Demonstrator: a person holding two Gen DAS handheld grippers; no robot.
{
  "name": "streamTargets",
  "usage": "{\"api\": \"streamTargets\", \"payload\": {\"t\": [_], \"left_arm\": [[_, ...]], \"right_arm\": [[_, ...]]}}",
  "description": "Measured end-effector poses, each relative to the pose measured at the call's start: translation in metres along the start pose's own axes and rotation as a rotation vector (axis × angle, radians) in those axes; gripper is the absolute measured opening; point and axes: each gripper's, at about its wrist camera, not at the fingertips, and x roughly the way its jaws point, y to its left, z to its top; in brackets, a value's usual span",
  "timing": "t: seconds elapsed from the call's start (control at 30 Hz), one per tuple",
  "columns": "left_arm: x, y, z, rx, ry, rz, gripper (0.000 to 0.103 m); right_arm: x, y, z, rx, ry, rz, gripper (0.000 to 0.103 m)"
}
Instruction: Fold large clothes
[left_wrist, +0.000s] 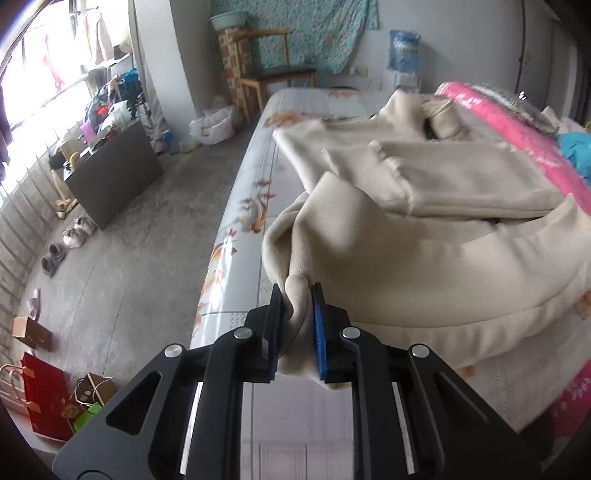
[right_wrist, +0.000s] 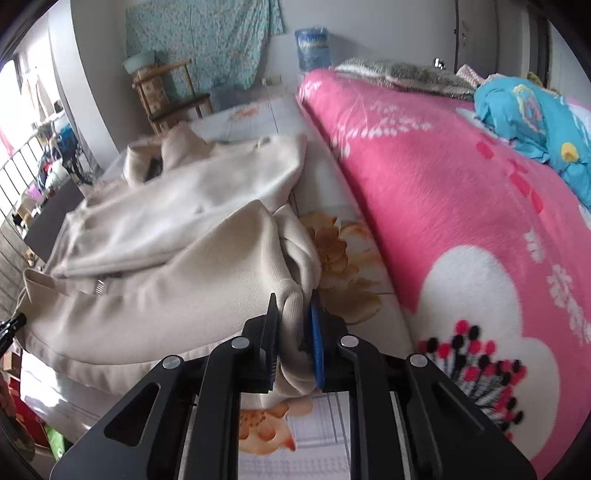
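Containers first: a basin (left_wrist: 228, 19) sits on top of a cabinet beside the chair (left_wrist: 275, 74), its contents hidden; a white sack (left_wrist: 213, 127) stands on the floor, and a red bag (left_wrist: 46, 398) with smaller paper bags lies near the bed's near corner, contents not visible.

Your left tool (left_wrist: 297, 295) is pinched on a ribbed hem corner of the cream coat (left_wrist: 406, 236), the cloth bunched between its 2 pads. Your right tool (right_wrist: 293, 306) is clamped the same way on the coat's (right_wrist: 177, 258) other ribbed corner.

The coat lies on the bed (left_wrist: 251, 192), partly folded, its lower edge raised and running forward from both tools. The pink blanket (right_wrist: 443, 206) lies just to the right of it, with a blue garment (right_wrist: 532, 122) on top.
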Motion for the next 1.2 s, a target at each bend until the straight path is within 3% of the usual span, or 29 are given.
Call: {"api": "streamTargets", "payload": {"t": [0.13,0.23,0.3,0.37,0.43,0.5,0.57,0.67,0.8,0.83,0.9,0.93,1.0,1.1,1.2], "left_arm": [[-0.026,0.016,-0.011,-0.065,0.063,-0.128,0.014],[-0.025,0.030,-0.028,-0.106,0.126,-0.173,0.016],[-0.015,0.041,-0.039,-0.129,0.169,-0.169,0.026],[-0.015,0.056,-0.042,-0.195,0.158,-0.179,0.027],[-0.030,0.064,-0.036,-0.229,0.087,-0.204,0.034],[-0.041,0.059,-0.026,-0.200,0.019,-0.234,0.041],[-0.041,0.042,-0.014,-0.144,-0.005,-0.295,0.041],[-0.020,0.002,0.000,-0.052,0.049,-0.343,0.043],[0.017,-0.042,-0.007,0.098,0.135,-0.208,0.042],[0.026,-0.048,-0.010,0.127,0.141,-0.160,0.041],[0.023,-0.052,-0.015,0.146,0.099,-0.133,0.035],[0.022,-0.055,-0.015,0.159,0.086,-0.124,0.031],[0.021,-0.057,-0.018,0.184,0.064,-0.089,0.005],[0.013,-0.059,-0.017,0.193,0.036,-0.076,0.002],[-0.015,-0.050,-0.002,0.145,-0.052,-0.090,0.001]], "right_arm": [[-0.027,-0.011,-0.011,0.025,-0.004,0.031,0.014],[-0.023,-0.022,-0.027,0.027,0.059,0.063,0.017],[-0.017,-0.033,-0.036,0.037,0.102,0.037,0.025],[-0.023,-0.037,-0.038,0.036,0.102,0.022,0.028],[-0.039,-0.034,-0.034,0.023,0.045,0.025,0.034],[-0.053,-0.021,-0.028,-0.027,-0.019,0.020,0.047],[-0.053,-0.002,-0.021,-0.087,-0.037,0.050,0.052],[-0.025,0.025,-0.016,-0.151,0.023,0.063,0.052],[0.021,0.036,-0.016,-0.165,0.112,0.026,0.052],[0.031,0.034,-0.016,-0.157,0.133,0.010,0.051],[0.044,0.034,-0.021,-0.162,0.158,-0.025,0.034],[0.044,0.037,-0.022,-0.175,0.144,-0.028,0.033],[0.042,0.040,-0.022,-0.197,0.148,-0.043,0.005],[0.028,0.044,-0.021,-0.201,0.096,-0.065,0.003],[-0.007,0.047,-0.011,-0.174,-0.003,-0.064,0.003]]}}
